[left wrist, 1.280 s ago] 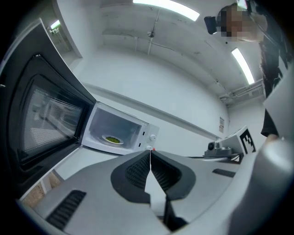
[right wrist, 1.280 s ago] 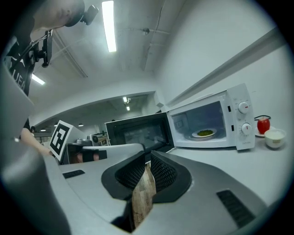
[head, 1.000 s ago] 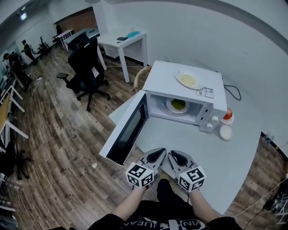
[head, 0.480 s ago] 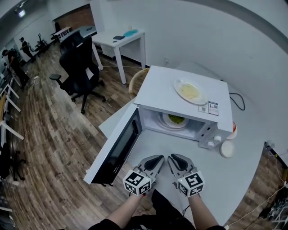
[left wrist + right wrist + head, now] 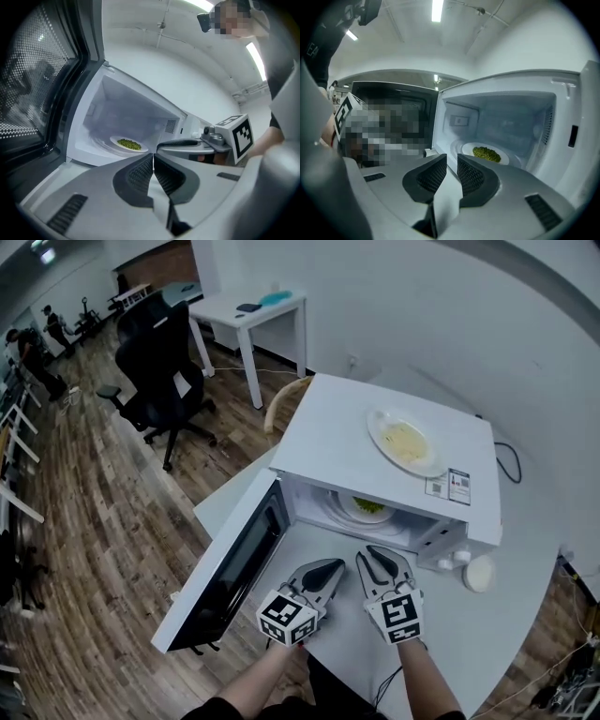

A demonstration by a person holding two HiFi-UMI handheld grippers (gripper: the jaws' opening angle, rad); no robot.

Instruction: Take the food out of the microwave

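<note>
A white microwave [image 5: 375, 427] stands on the table with its door [image 5: 230, 573] swung open to the left. Inside, on the turntable, sits a white plate of green food [image 5: 366, 506], also seen in the left gripper view [image 5: 129, 144] and the right gripper view [image 5: 487, 153]. My left gripper [image 5: 336, 564] is shut and empty, just in front of the opening, its tips [image 5: 153, 157] touching. Beside it my right gripper [image 5: 367, 552] is also shut with nothing between its pads [image 5: 452, 161], pointing at the plate from a short way off.
A second plate with yellowish food [image 5: 408, 441] rests on top of the microwave. A round white object [image 5: 478, 572] lies on the table [image 5: 487, 643] right of the microwave. A black office chair [image 5: 155, 362] and a white desk [image 5: 248, 315] stand farther back.
Both grippers have moved forward together toward the microwave opening, and the microwave now looks closer. Both stay shut; the right one has rolled somewhat.
</note>
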